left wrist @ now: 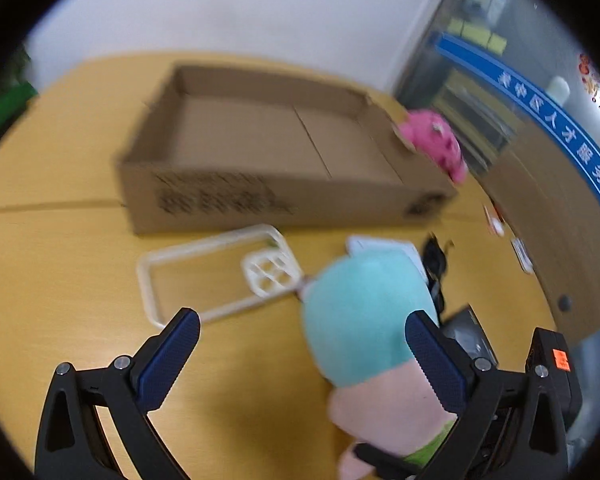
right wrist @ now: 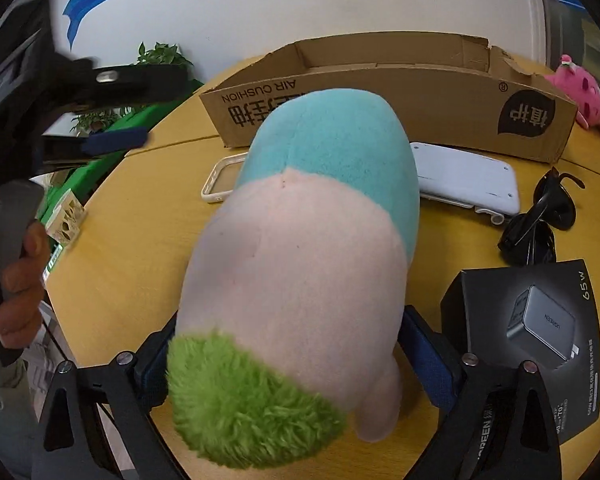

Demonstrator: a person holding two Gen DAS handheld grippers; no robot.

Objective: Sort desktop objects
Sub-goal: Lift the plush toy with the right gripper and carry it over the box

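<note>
A plush toy point(right wrist: 300, 260) with a teal, pale pink and green body fills the right wrist view. My right gripper point(right wrist: 288, 364) is shut on it, holding it above the yellow table point(right wrist: 132, 248). The toy also shows in the left wrist view point(left wrist: 364, 320), close to my left gripper's right finger. My left gripper point(left wrist: 300, 360) is open and empty above the table; it also appears at the left in the right wrist view point(right wrist: 116, 108). An open cardboard box point(left wrist: 268, 152) stands behind, empty inside.
A clear phone case point(left wrist: 204, 272) and a white lattice piece point(left wrist: 272, 274) lie before the box. A white flat device point(right wrist: 464, 178), black sunglasses point(right wrist: 540, 216) and a black charger box point(right wrist: 540, 328) lie to the right. A pink plush point(right wrist: 588, 100) sits by the box's right end.
</note>
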